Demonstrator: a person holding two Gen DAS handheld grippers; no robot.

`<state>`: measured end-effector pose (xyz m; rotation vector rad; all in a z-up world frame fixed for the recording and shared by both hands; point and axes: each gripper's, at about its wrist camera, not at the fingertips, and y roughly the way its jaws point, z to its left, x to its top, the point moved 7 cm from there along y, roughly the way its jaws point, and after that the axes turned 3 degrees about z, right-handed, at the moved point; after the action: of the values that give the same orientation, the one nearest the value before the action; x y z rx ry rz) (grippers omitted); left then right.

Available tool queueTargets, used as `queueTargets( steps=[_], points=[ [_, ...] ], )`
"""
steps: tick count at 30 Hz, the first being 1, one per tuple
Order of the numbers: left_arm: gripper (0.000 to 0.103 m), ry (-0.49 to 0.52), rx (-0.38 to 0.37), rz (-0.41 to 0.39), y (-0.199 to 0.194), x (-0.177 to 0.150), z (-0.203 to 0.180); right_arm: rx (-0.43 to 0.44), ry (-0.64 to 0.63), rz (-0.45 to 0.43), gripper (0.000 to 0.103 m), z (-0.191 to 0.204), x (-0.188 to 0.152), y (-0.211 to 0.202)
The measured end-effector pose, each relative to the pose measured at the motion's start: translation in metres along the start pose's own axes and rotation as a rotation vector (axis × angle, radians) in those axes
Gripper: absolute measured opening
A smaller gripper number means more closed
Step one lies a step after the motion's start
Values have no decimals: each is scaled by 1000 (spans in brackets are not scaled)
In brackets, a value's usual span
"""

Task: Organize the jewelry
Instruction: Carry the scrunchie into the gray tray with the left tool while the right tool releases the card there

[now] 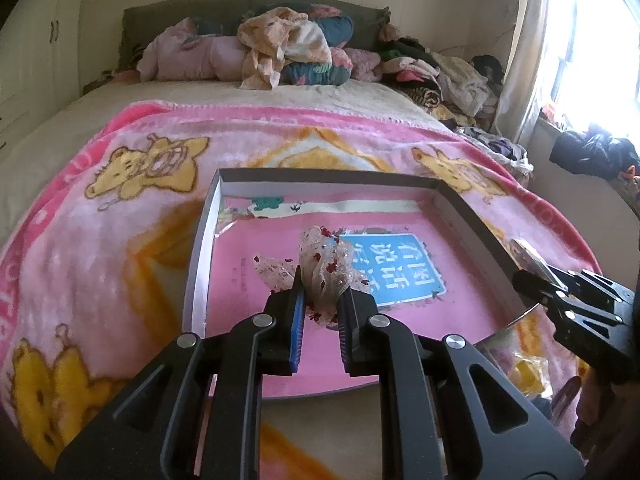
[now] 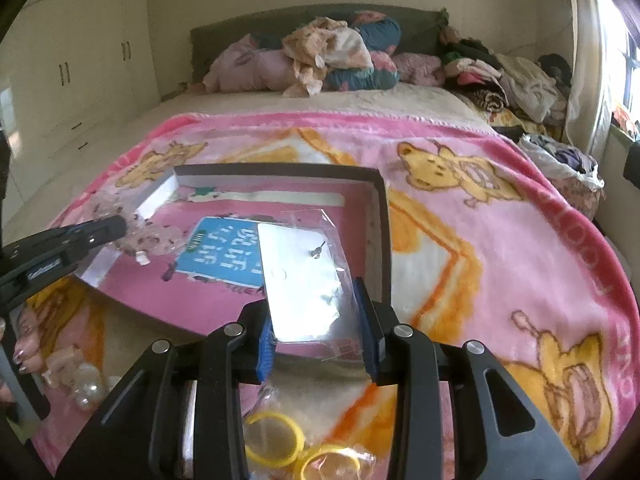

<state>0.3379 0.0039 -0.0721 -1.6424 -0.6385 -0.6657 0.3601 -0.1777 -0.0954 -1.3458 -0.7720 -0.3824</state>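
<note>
Tray: shallow grey-walled cardboard box lid (image 1: pixel 208 216) with a pink printed liner and a blue label, lying flat on the pink cartoon-bear fleece blanket (image 1: pixel 120 208) on the bed; it sits ahead of and below both grippers.
Left gripper: left gripper (image 1: pixel 319 300) clamped tight on a sheer beige mesh hair bow with red flecks and sequins (image 1: pixel 326 268); fingers (image 1: pixel 296 308) pinch its lower middle, loops fan upward past the tips.
Left item position: bow hangs over the tray's near-left part, above the liner, not resting on it as far as I can tell.
Right gripper: right gripper (image 2: pixel 318 320) closed on a clear plastic sleeve holding a white earring card with small studs (image 2: pixel 304 276); fingers (image 2: pixel 266 336) grip its two long edges near the bottom.
Card axis: long axis runs straight out from the fingers, far end over the tray's right side, just inside the right wall (image 2: pixel 382 236).
Nearer hand: both already over the tray; left covers the left half, right covers the right half, well apart.
Next move (judgement): lower and release each item straight down; no crossing needed.
Remaining loose: yellow plastic rings in a clear bag (image 2: pixel 280 440) on the blanket below the right gripper, outside the tray.
</note>
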Motion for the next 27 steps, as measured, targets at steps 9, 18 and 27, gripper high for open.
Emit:
queueTargets(
  steps=[9,18,27],
  points=[
    [8,-2,5,33,11,-9,3,-4,25,68,33,-4,-3,31],
    [10,-2,11,48,16,-14,5,5,18,78,38,-1,-6,36],
    [19,-8,25,42,15,-14,10,-2,31,12,62,-2,-6,17]
  ],
)
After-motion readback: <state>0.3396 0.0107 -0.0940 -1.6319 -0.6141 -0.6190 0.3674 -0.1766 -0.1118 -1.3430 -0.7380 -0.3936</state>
